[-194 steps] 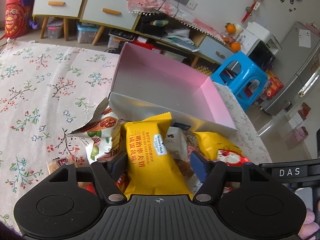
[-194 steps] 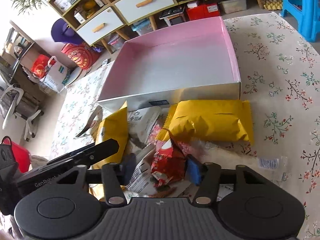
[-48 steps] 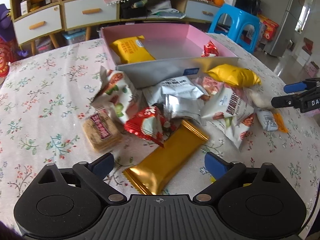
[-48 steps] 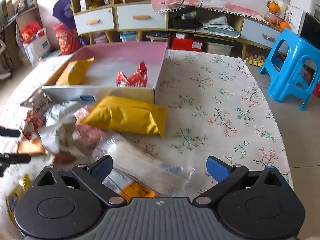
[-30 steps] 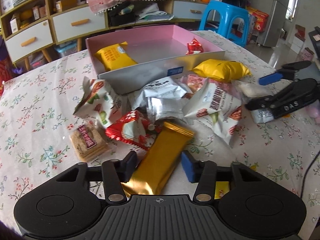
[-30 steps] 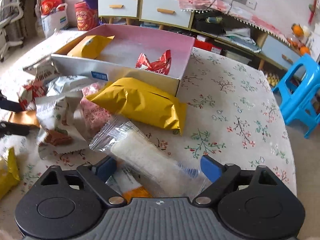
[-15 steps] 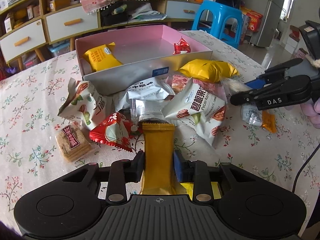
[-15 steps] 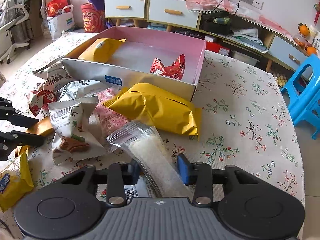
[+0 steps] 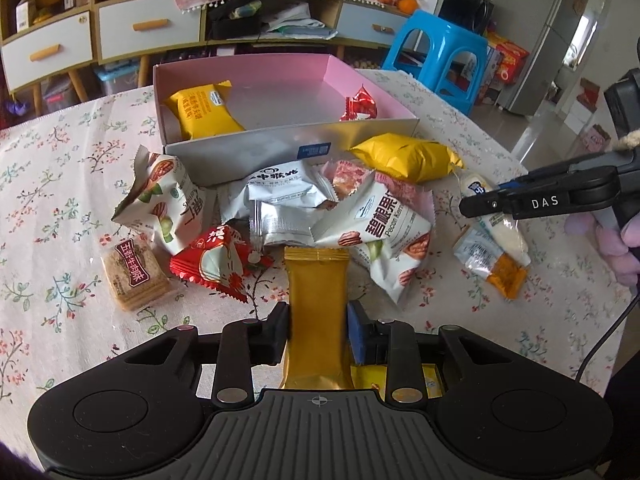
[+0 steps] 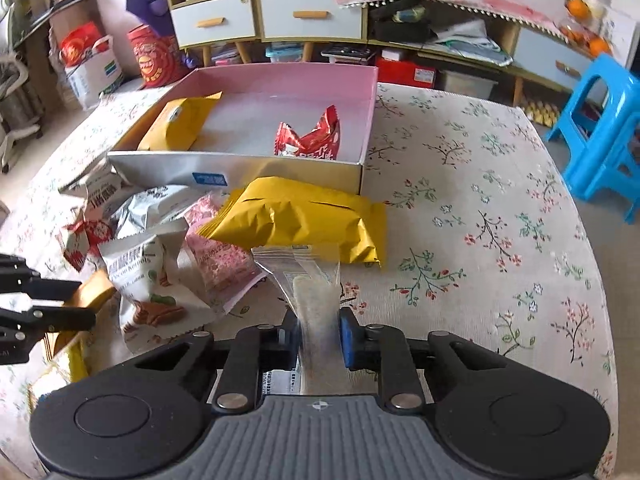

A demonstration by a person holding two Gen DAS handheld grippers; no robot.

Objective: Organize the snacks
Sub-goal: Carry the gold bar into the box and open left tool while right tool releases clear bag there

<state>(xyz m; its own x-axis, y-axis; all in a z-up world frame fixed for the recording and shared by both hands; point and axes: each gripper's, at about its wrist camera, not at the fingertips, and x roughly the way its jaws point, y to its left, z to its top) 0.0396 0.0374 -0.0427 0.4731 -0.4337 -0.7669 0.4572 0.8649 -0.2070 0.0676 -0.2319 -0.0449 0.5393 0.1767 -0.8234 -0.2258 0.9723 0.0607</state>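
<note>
The left tongs [image 9: 318, 330] are clamped on a gold bar packet [image 9: 316, 300], its far end pointing toward the snack pile. The right tongs [image 10: 319, 334] have just been closing and now pinch a clear packet of white snack [image 10: 316, 300] between their pads; in the left view it hangs from them above an orange-tipped packet [image 9: 490, 266] on the counter [image 10: 480, 220].

The pink box [image 9: 280, 76] sits open on the flowered cloth. Inside, a yellow packet [image 9: 200, 110] lies in the near left corner and a red wrapper [image 10: 310, 140] leans near the right wall; the floor between them is bare.

Just outside the front wall lie a large yellow bag [image 10: 300, 216], silver packets [image 9: 280, 200], a pecan bag [image 9: 384, 232], a red-and-white wrapper [image 9: 216, 264] and a brown biscuit pack [image 9: 134, 276]. A pink packet [image 10: 220, 264] seems partly buried under them.
</note>
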